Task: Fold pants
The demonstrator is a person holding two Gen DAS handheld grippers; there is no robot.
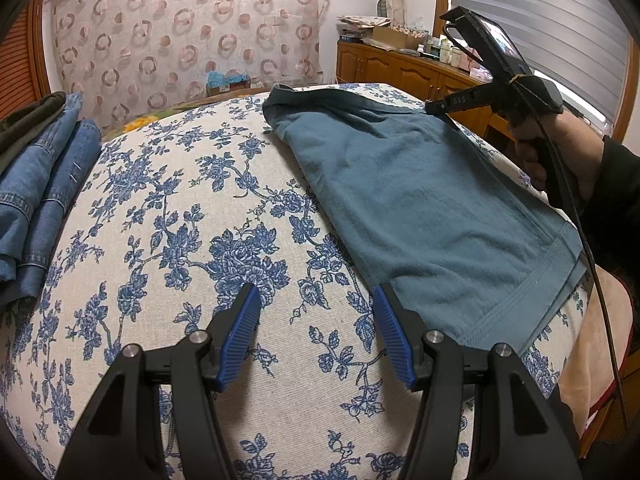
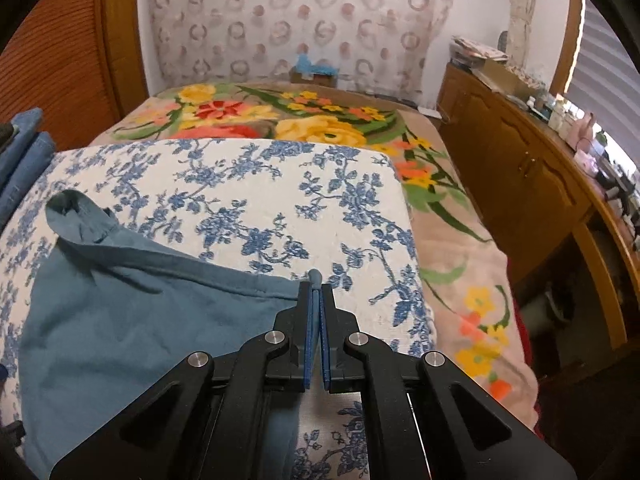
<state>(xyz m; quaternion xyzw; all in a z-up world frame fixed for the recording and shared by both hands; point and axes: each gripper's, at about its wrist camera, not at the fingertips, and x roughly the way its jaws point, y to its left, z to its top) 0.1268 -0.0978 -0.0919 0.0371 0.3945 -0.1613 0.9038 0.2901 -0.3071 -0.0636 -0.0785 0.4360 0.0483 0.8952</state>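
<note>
Your teal cotton pants (image 1: 424,216) lie flat on the blue-floral cream cloth (image 1: 192,208) over the bed, far waist edge rumpled and lifted a bit, near hem stitched and smooth. Your right hand-held gripper (image 2: 316,284) is clamped on the pants' far corner w/ a nub of fabric poking past the tips. Your left hand-held gripper (image 1: 316,300) hovers, jaws apart, nothing btwn them, just beside the near hem. Folded denim jeans (image 1: 36,192) sit at the left edge.
</note>
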